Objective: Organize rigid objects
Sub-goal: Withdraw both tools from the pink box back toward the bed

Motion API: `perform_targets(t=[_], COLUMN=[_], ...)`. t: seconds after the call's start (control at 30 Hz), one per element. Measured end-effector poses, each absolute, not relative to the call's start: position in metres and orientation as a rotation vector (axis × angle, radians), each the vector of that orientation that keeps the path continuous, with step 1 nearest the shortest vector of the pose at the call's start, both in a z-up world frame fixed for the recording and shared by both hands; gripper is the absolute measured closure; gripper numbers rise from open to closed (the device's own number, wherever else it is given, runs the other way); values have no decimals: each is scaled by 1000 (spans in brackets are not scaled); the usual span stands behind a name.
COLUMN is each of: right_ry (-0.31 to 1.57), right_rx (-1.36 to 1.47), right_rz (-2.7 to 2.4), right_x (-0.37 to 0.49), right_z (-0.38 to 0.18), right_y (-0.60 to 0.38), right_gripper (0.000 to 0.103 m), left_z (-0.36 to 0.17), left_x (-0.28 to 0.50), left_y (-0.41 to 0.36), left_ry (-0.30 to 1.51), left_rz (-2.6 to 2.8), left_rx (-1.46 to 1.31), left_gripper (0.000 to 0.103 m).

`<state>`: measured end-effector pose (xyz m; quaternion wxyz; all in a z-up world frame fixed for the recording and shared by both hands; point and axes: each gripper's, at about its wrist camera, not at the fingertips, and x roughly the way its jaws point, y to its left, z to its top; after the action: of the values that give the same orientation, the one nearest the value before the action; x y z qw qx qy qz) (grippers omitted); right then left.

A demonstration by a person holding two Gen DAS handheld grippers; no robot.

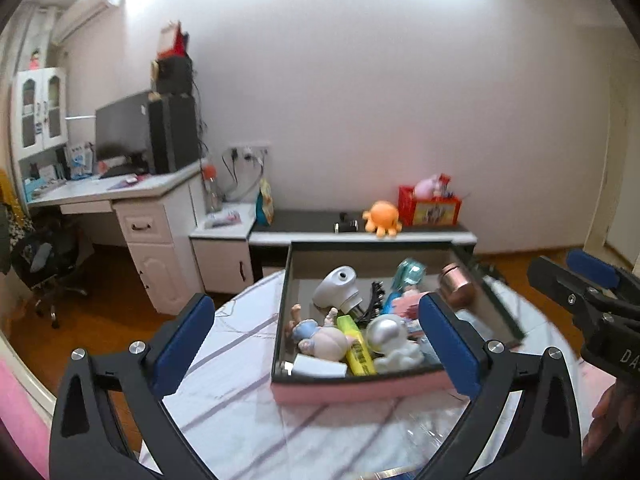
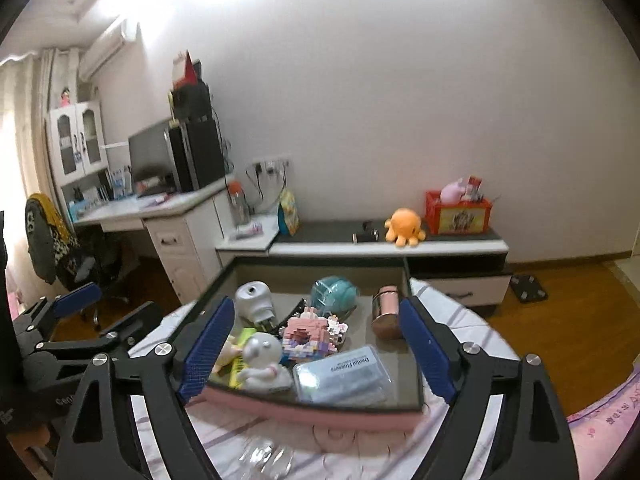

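Both views are fairly bright, lit from overhead: a white glare burns out the top of the wall (image 1: pixel 360 80) in each, and daylight glows through the curtain (image 2: pixel 16 120) at the left edge of the right wrist view. The fisheye lens bends straight lines strongly toward the rim, where dark corners close in. Focus is soft throughout, with smeared edges on the pink box (image 1: pixel 360 390) and the striped surface (image 1: pixel 240 400).
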<state>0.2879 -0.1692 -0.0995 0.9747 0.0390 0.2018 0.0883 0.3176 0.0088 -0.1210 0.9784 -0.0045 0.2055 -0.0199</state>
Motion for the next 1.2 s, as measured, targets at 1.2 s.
perform_targets(t=[1.2], right_ry=[190], right_rx=[39], right_rz=[48], right_x=[101], right_z=[-84], right_y=[-174], right_gripper=[16], left_z=[-97], left_x=[142], left_y=[-24], left_ry=[213], left_rz=[-55], left_rx=[69], left_gripper=[0])
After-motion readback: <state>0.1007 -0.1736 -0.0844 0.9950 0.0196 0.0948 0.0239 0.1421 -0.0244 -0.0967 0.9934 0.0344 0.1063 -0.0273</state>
